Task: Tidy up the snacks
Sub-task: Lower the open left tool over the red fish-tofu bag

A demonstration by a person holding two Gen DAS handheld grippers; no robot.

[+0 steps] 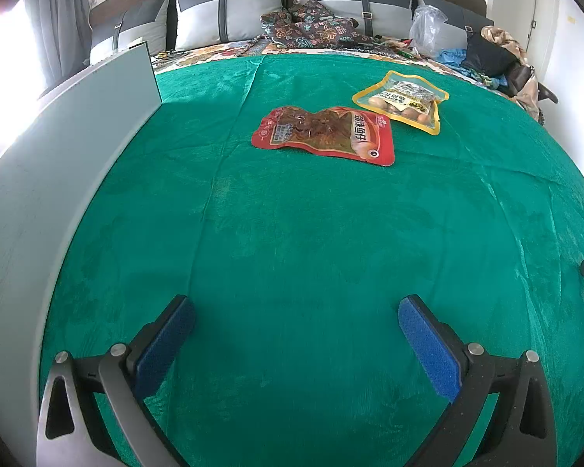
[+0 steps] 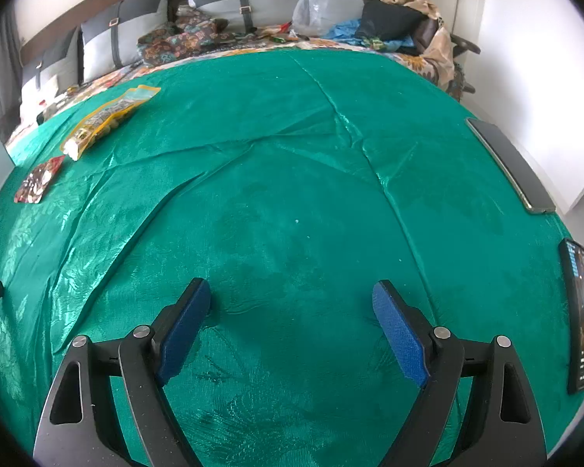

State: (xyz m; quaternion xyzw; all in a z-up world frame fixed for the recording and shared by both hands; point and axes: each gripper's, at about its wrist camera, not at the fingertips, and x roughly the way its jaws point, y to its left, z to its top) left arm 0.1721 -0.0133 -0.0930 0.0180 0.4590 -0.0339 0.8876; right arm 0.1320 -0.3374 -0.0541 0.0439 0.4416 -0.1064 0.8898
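Snacks lie ahead of the left gripper (image 1: 296,311), whose jaws stand wide and hold nothing: a red pouch (image 1: 323,134), long axis crosswise to the fingers, and touching its far right corner a yellow pouch (image 1: 403,101). The right gripper (image 2: 291,299), equally wide and unloaded, has both far off to its left, so the left is nearer. Underneath spreads a creased green cloth (image 1: 292,233); a grey panel (image 1: 58,148) stands left, pillows (image 1: 226,11) beyond.

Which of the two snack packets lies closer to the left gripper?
The red packet, printed with a fish and white characters. It lies nearer the open left gripper than the yellow-edged packet, which sits farther back toward the pillows.
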